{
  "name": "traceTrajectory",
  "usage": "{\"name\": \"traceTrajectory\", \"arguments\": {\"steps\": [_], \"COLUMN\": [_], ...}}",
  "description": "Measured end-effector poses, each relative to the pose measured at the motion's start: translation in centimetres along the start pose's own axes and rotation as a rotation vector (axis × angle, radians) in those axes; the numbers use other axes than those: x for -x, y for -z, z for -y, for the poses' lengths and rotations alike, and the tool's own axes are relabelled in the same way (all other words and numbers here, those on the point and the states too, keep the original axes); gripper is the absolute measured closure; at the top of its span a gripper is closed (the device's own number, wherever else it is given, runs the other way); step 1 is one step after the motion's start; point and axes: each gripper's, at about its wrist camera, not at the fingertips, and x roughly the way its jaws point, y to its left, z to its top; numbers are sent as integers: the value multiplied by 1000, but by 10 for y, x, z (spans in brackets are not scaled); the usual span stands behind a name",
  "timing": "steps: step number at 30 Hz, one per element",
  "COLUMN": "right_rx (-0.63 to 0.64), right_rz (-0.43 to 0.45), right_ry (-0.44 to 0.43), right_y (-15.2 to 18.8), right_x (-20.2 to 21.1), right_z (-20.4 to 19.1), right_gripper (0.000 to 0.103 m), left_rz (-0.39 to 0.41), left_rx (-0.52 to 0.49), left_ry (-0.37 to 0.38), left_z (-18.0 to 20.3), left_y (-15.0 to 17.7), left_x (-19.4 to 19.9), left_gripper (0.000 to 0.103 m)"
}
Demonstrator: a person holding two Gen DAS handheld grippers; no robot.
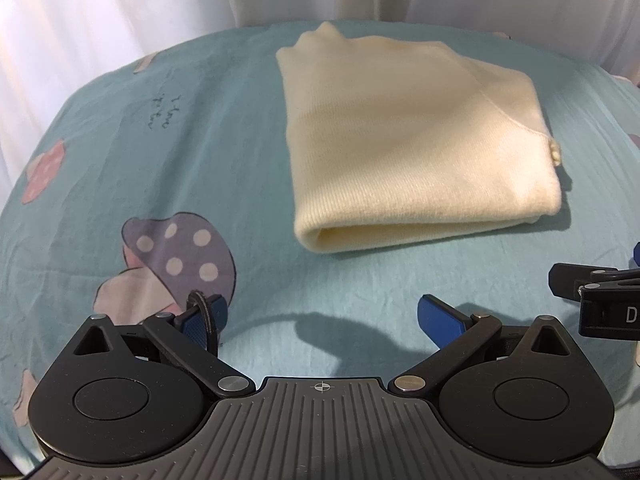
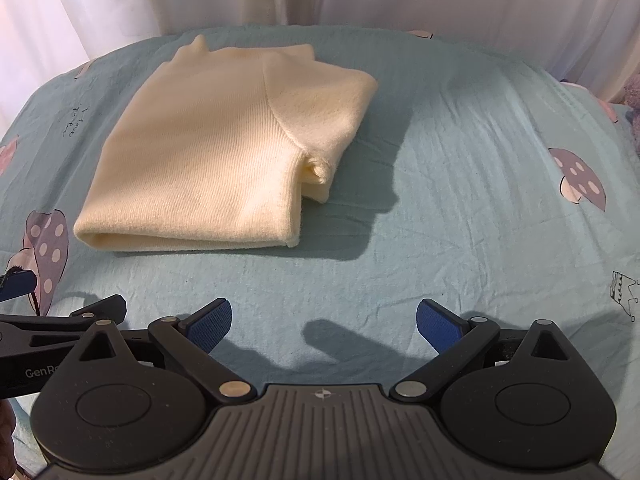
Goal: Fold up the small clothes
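Cream knit sweater [image 1: 408, 144] lies folded on my mushroom-print bedsheet [image 2: 460, 208], ahead of my left gripper [image 1: 322, 320] and right gripper [image 2: 324, 322], both spread empty, so folding looks done; next, perhaps squaring its edges.

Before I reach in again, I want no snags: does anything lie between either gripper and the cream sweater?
Nothing visible does. Only bare bedsheet separates the open left gripper and open right gripper from the folded sweater.
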Motion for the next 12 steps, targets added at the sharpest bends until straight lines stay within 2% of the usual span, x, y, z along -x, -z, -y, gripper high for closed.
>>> {"name": "traceTrajectory", "arguments": {"steps": [12], "right_rx": [1], "right_rz": [9], "right_ry": [7], "right_y": [-1], "right_x": [2], "right_z": [1], "right_gripper": [4], "left_rz": [1], "left_rx": [1], "left_ry": [17], "left_z": [1], "left_y": [1], "left_x": [1], "left_gripper": [0]}}
